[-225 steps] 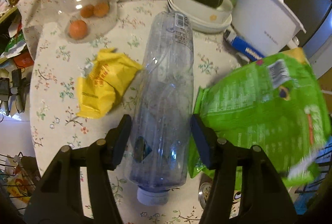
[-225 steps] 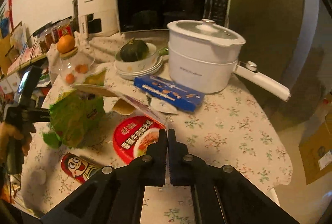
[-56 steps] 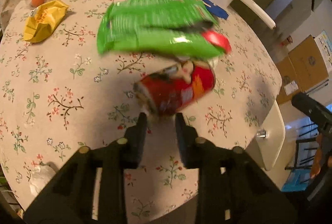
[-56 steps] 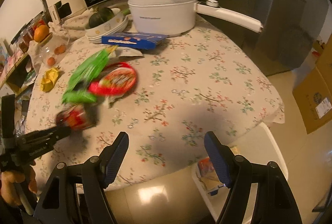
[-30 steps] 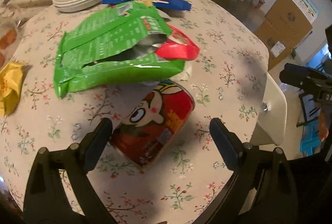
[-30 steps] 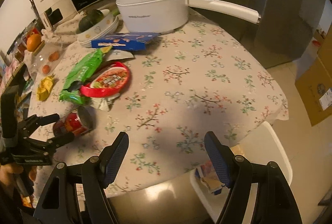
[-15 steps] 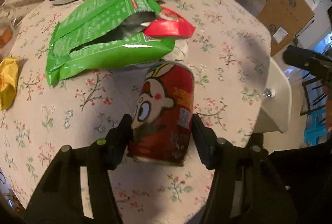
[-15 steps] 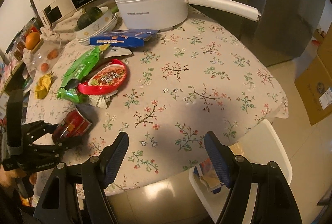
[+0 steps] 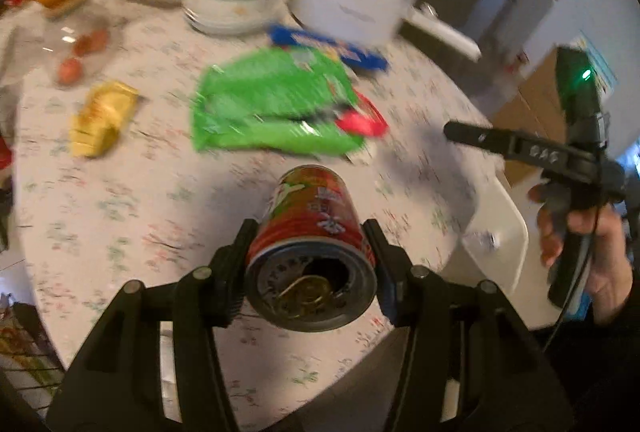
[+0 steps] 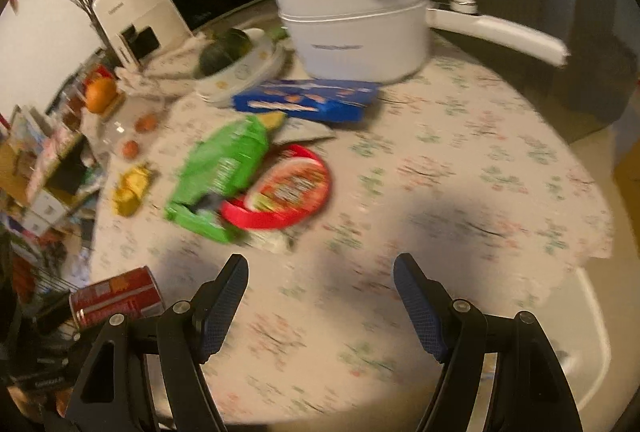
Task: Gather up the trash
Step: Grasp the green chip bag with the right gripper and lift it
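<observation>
Red can lies lengthwise, opened top toward camera, clamped by left gripper; right gripper fingers apart.

- Can sits between the left tongs fingers, above the worktop edge
- Bag lies behind the can, partly over the bowl
- Wrapper left of the bag
- Box and pot behind the bag
- Right tongs over the near worktop edge
</observation>
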Available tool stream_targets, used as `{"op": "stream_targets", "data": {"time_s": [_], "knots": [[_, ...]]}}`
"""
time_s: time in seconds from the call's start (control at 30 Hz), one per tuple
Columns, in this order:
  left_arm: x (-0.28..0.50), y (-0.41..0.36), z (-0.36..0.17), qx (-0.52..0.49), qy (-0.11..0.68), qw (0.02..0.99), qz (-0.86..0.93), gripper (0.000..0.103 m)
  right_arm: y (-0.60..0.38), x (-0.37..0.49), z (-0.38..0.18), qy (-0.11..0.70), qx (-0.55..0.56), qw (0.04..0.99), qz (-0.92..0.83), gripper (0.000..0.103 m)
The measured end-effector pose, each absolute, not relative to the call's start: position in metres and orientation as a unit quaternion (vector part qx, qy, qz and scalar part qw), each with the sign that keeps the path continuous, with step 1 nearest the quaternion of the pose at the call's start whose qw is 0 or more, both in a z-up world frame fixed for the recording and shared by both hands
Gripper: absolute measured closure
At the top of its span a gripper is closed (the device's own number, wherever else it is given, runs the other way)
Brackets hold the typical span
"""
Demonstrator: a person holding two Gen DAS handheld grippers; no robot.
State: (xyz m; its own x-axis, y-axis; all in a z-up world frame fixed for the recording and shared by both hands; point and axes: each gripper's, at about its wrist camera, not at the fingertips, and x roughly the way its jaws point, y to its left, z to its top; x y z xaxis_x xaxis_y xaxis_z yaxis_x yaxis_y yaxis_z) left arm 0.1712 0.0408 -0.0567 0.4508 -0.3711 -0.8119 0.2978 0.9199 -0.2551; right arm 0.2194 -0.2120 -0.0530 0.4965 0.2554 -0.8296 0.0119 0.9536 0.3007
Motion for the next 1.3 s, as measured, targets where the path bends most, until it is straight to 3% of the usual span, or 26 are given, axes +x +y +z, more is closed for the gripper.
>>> {"op": "stream_targets", "data": {"time_s": [0.27,0.53,0.63,0.73,0.77,0.8,1.03,1.3], "knots": [[0.186,0.098,-0.026,-0.137,0.436,0.88,-0.13,0.048,-0.185,0.273,-0.072,0.477,0.216,0.843,0.122,0.026],[0.2,0.123,-0.024,-0.171,0.43,0.882,-0.091,0.048,-0.156,0.314,-0.098,0.482,0.212,0.838,0.145,0.032],[0.204,0.125,-0.026,-0.17,0.43,0.883,-0.085,0.048,-0.141,0.322,-0.105,0.488,0.203,0.835,0.152,0.039],[0.204,0.126,-0.027,-0.173,0.432,0.881,-0.084,0.048,-0.133,0.324,-0.111,0.495,0.203,0.831,0.155,0.059],[0.204,0.126,-0.027,-0.173,0.432,0.881,-0.083,0.048,-0.13,0.324,-0.113,0.496,0.203,0.829,0.159,0.07],[0.203,0.126,-0.026,-0.173,0.431,0.882,-0.082,0.048,-0.13,0.323,-0.113,0.496,0.204,0.828,0.163,0.072],[0.197,0.133,-0.02,-0.191,0.417,0.886,-0.076,0.048,-0.125,0.302,-0.077,0.464,0.216,0.833,0.209,0.087],[0.186,0.124,-0.015,-0.187,0.406,0.89,-0.089,0.048,-0.148,0.257,-0.014,0.409,0.226,0.856,0.223,0.089]]}}
